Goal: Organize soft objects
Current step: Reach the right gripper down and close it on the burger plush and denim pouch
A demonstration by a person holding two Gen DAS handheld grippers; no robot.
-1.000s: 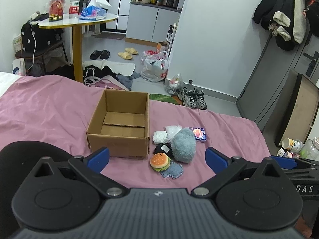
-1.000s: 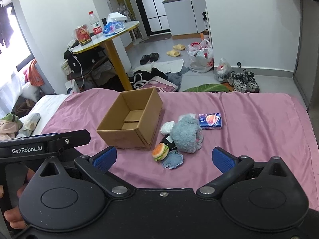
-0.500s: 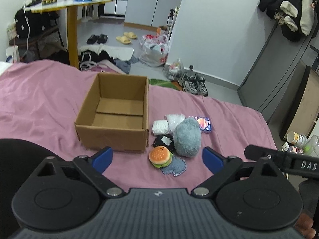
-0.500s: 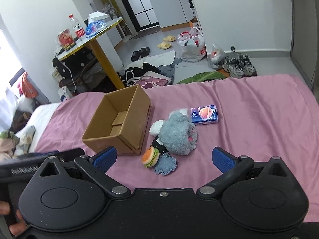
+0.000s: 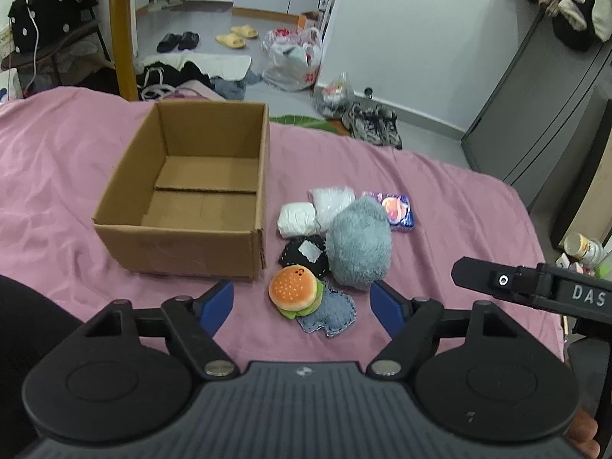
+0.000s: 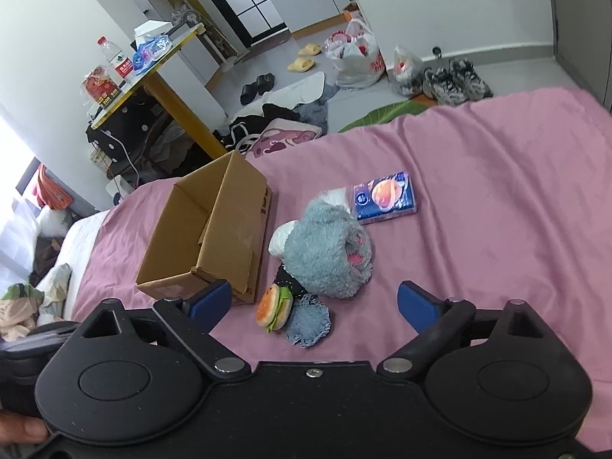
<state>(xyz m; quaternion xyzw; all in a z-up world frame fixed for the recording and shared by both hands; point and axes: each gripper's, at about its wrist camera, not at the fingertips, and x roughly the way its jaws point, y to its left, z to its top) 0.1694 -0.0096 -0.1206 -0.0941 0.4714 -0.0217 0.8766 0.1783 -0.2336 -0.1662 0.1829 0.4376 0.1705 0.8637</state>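
**A:** What is on the pink bed cover (image 5: 440, 191)?

**B:** A brown cardboard box (image 5: 183, 229). It is open on top and has nothing in it. Just beside it, on its right, is a little heap of soft things.

**A:** What soft things?

**B:** A fluffy grey plush (image 5: 359, 244) is the biggest. In the right wrist view you can see pink spots on it. A toy burger (image 5: 293, 290) lies at the front, touching a blue denim patch (image 5: 331, 315). Behind the burger is a small black pouch (image 5: 304, 254) with a white tag. At the back are a white roll (image 5: 297, 218) and a white fluffy cloth (image 5: 331, 201). A blue tissue pack (image 6: 384, 197) lies flat just beside the grey plush.

**A:** Where are the two tools?

**B:** Both hang above the bed, near the heap. The left gripper (image 5: 302, 304) has its blue fingers wide apart, with the burger between them in the picture. It holds nothing.

**A:** And the other one?

**B:** The right gripper (image 6: 313, 302) is wide apart too, and has nothing in it. Neither one touches the soft things.
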